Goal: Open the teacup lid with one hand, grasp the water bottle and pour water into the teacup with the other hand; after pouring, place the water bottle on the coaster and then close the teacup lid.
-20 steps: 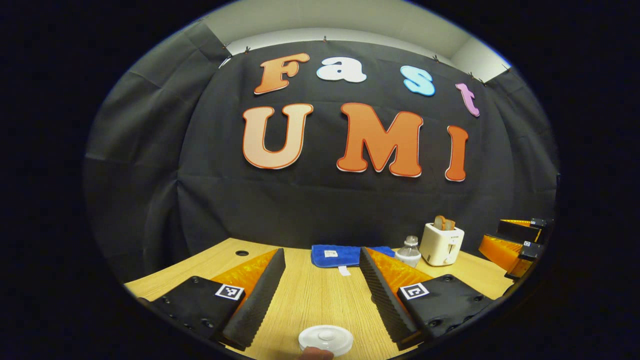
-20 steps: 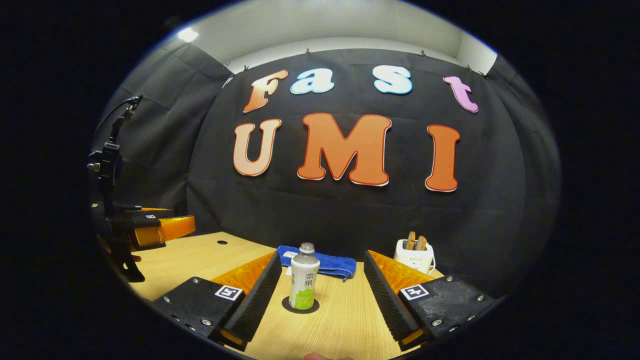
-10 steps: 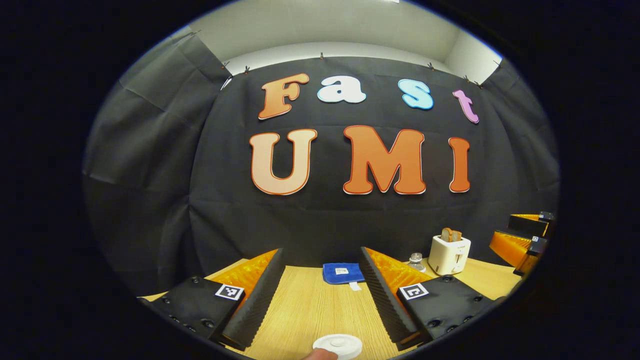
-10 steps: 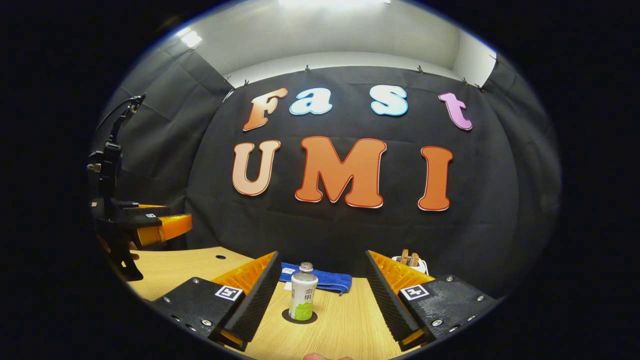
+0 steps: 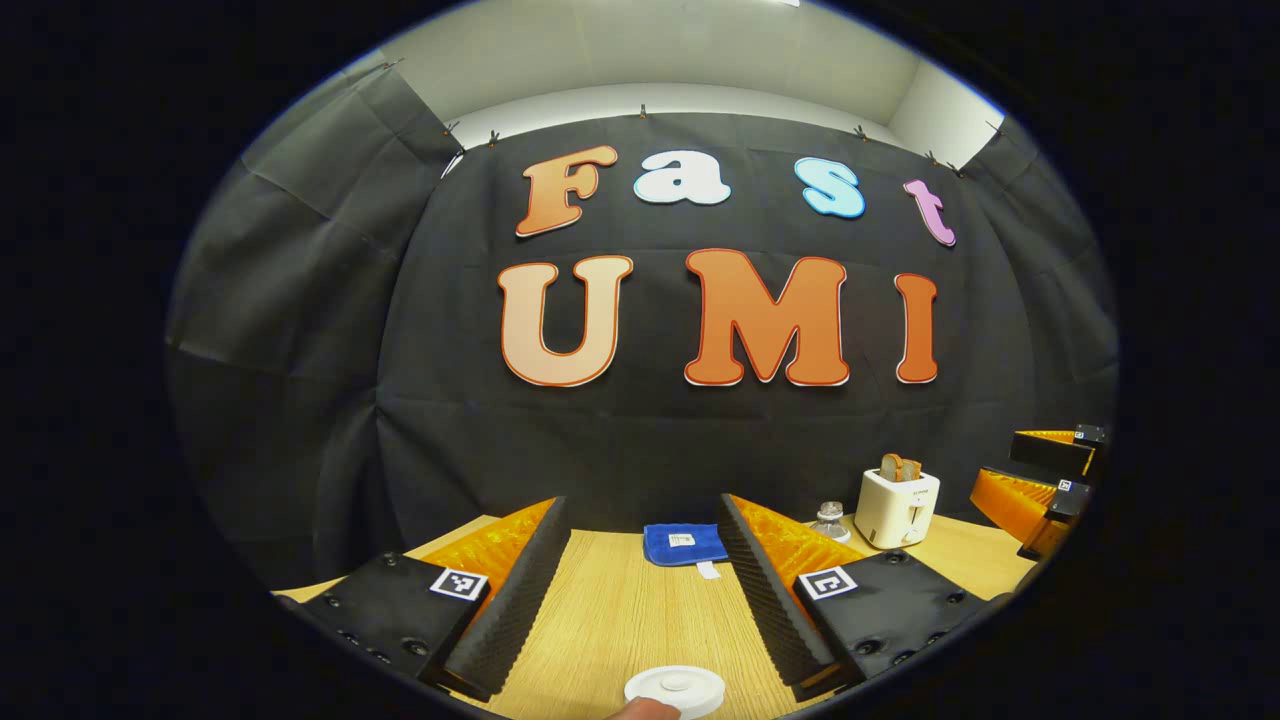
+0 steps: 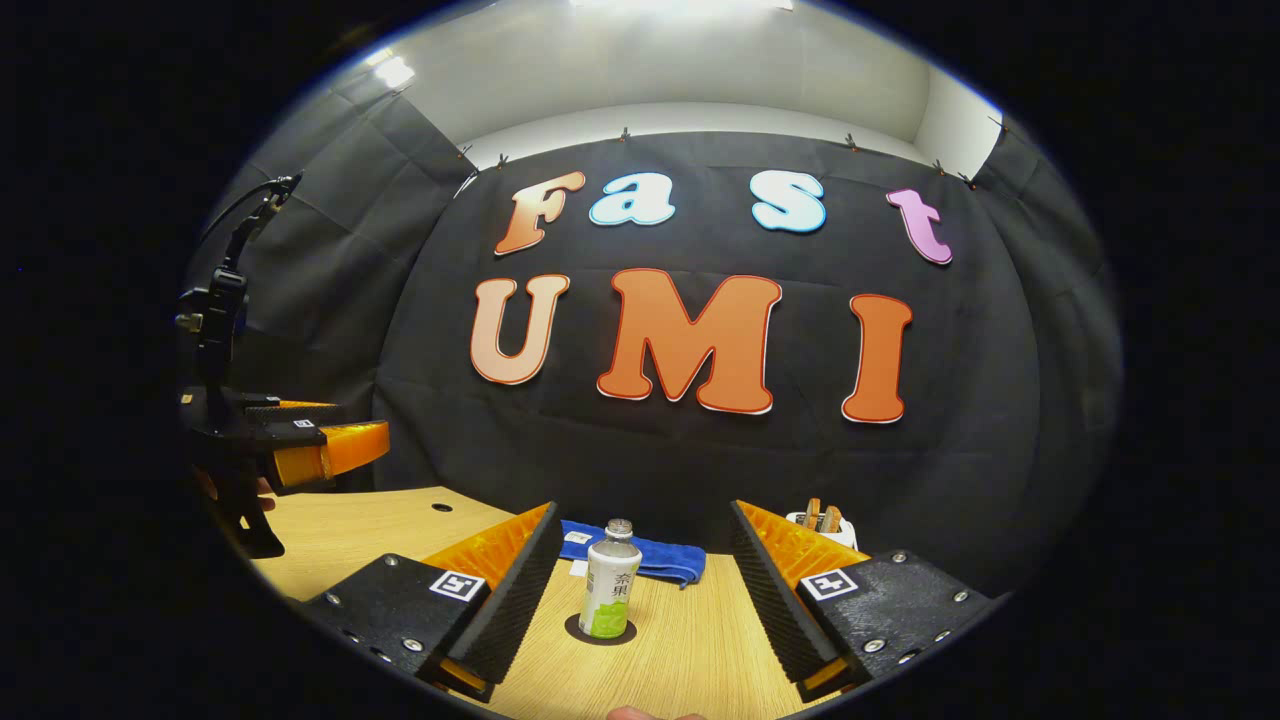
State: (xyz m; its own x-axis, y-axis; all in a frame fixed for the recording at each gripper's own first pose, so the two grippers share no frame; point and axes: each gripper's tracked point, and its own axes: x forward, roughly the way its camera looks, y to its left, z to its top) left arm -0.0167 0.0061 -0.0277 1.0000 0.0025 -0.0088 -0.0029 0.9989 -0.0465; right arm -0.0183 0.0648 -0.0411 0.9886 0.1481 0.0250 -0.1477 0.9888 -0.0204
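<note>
While the left tongs [image 5: 640, 590] hang spread apart and empty in the left gripper view, the teacup lid [image 5: 675, 690] sits low between them on the worktop [image 5: 620, 610], so I'd drop straight down and pinch its knob squarely. Over in the right gripper view, the right tongs [image 6: 640, 590] gape empty too, water bottle [image 6: 610, 580] upright on its dark coaster [image 6: 600, 632] ahead. Its label is too small to make out.

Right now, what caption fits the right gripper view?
Open tool faces a water bottle standing on its coaster.
</note>
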